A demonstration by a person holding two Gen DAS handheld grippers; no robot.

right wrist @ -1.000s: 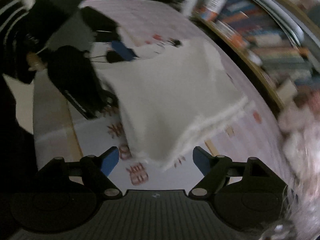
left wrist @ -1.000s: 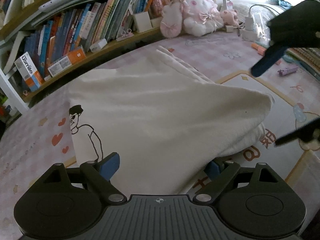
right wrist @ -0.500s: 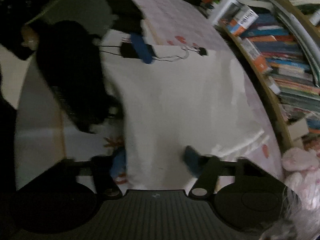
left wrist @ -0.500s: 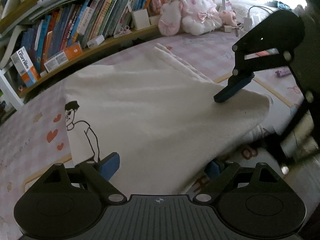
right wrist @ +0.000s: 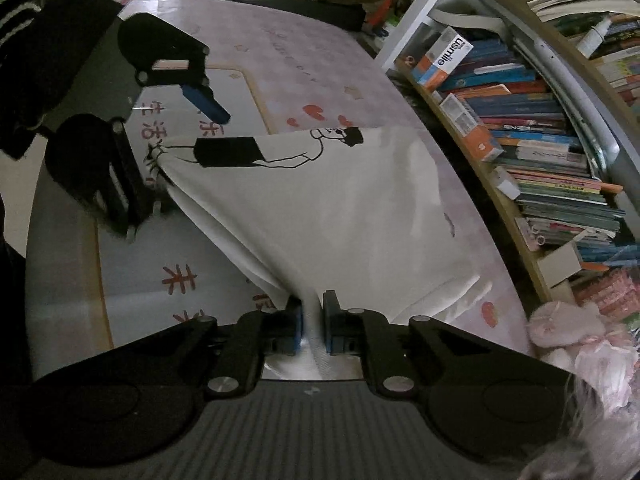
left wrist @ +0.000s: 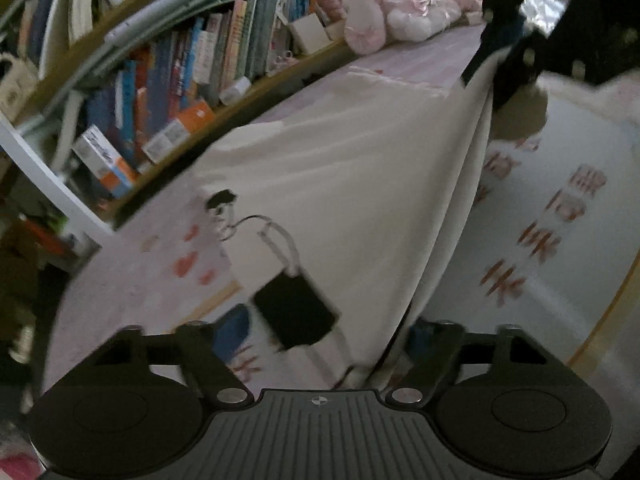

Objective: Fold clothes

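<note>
A white garment (left wrist: pixel 340 200) printed with a black line-drawn figure lies on a pink play mat (left wrist: pixel 560 220). Its near edge is pulled up into a taut ridge. In the right wrist view my right gripper (right wrist: pixel 314 326) is closing, and its blue pads pinch a bunched edge of the garment (right wrist: pixel 340 208). The left wrist view shows that gripper (left wrist: pixel 486 64) at the top right, holding the ridge's far end. My left gripper (left wrist: pixel 324 336) is also closing, with the garment's corner between its jaws, which stand apart. From the right wrist view the left gripper (right wrist: pixel 176 168) straddles that corner.
A low bookshelf (left wrist: pixel 180 80) packed with books curves along the mat's far side, also in the right wrist view (right wrist: pixel 540 140). Pink and white plush toys (left wrist: pixel 400 16) sit at its end. A person's striped sleeve (right wrist: pixel 16 12) shows at the upper left.
The right gripper came down on the garment's edge, shut on it and raised it into a ridge. The left gripper narrowed, rolled and moved closer to the printed corner.
</note>
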